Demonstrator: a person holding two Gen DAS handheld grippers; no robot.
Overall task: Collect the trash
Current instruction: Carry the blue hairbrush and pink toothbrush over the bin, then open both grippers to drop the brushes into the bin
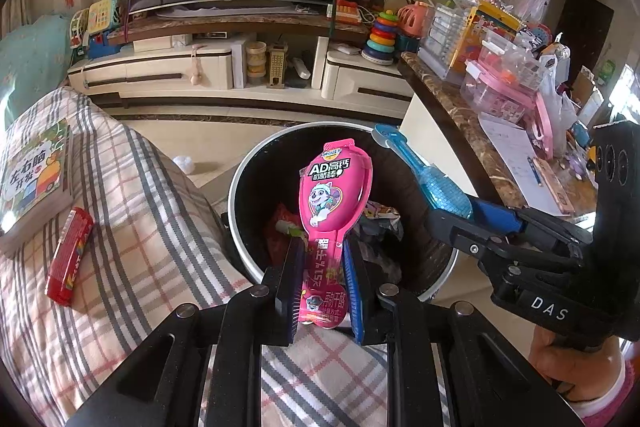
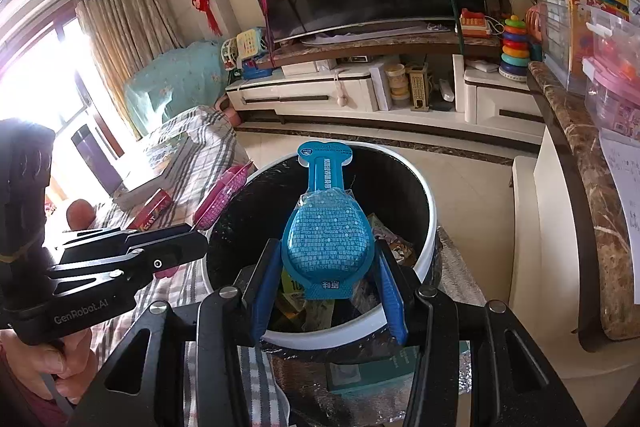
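My left gripper (image 1: 322, 247) is shut on a pink cheese-stick wrapper (image 1: 334, 191) and holds it upright over the near rim of the round black trash bin (image 1: 240, 195). My right gripper (image 2: 326, 267) is shut on a blue cheese-stick wrapper (image 2: 326, 231) and holds it over the same bin (image 2: 430, 227). The bin holds several crumpled wrappers (image 1: 376, 223). The blue wrapper (image 1: 432, 179) and right gripper also show at the right of the left wrist view. The pink wrapper (image 2: 222, 201) and left gripper show at the left of the right wrist view.
A checked bedcover (image 1: 140, 195) lies left of the bin with a red packet (image 1: 68, 263) and a picture book (image 1: 34, 179) on it. A marble-topped counter (image 1: 452, 107) crowded with boxes stands right. A TV cabinet (image 1: 240, 67) with toys is behind.
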